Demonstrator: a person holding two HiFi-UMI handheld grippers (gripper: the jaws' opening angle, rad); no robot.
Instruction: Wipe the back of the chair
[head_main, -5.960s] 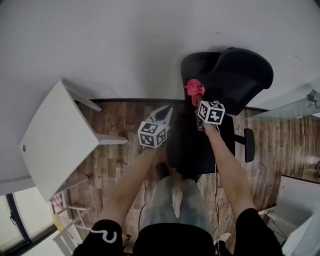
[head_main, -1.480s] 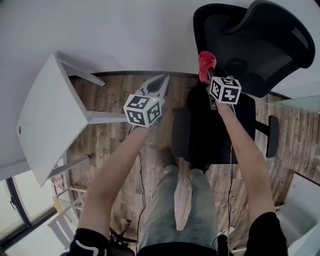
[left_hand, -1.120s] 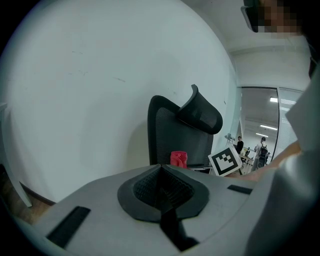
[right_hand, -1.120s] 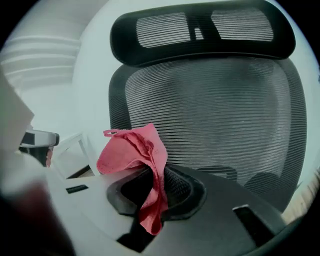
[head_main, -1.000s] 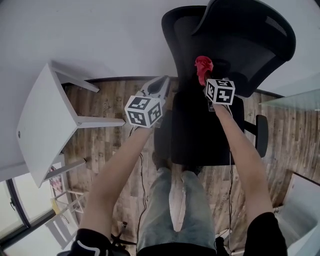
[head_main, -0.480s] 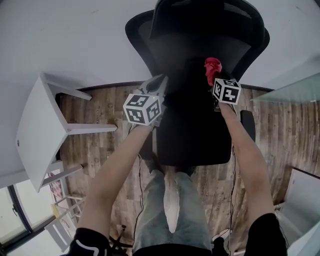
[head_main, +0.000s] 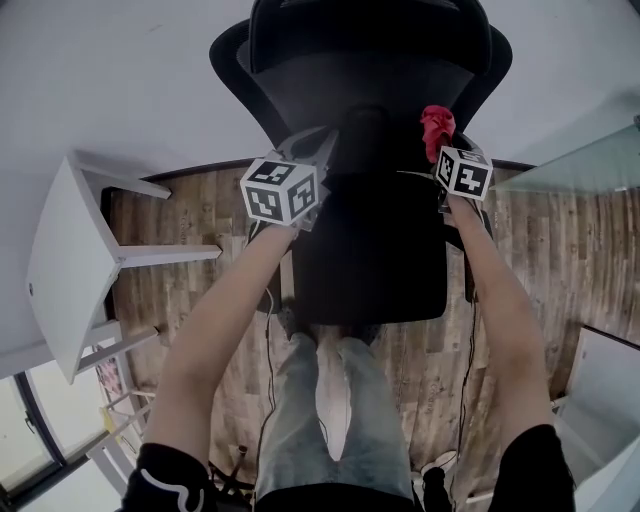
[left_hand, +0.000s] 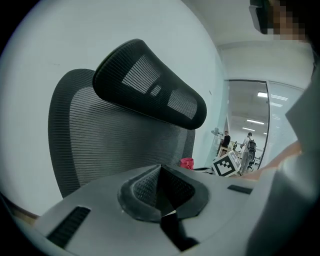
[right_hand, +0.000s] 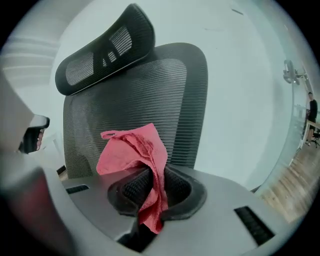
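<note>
A black mesh office chair (head_main: 370, 90) stands against the white wall, its backrest (left_hand: 110, 145) and headrest (left_hand: 150, 85) filling both gripper views. My right gripper (head_main: 440, 140) is shut on a red cloth (head_main: 436, 124), which stands up from the jaws just in front of the backrest's (right_hand: 150, 105) right side. The red cloth (right_hand: 137, 165) hangs bunched between the closed pads. My left gripper (head_main: 318, 150) is shut and empty, held close before the left side of the backrest. The chair seat (head_main: 370, 250) lies below both arms.
A white table (head_main: 70, 260) stands to the left on the wood floor (head_main: 200, 200). A glass partition (head_main: 600, 160) runs at the right, with a white surface (head_main: 610, 390) at the lower right. The person's legs stand right behind the chair seat.
The view has swung so the chair now sits centred in front of me. Both grippers have come closer to the backrest, the right one still holding the cloth.
</note>
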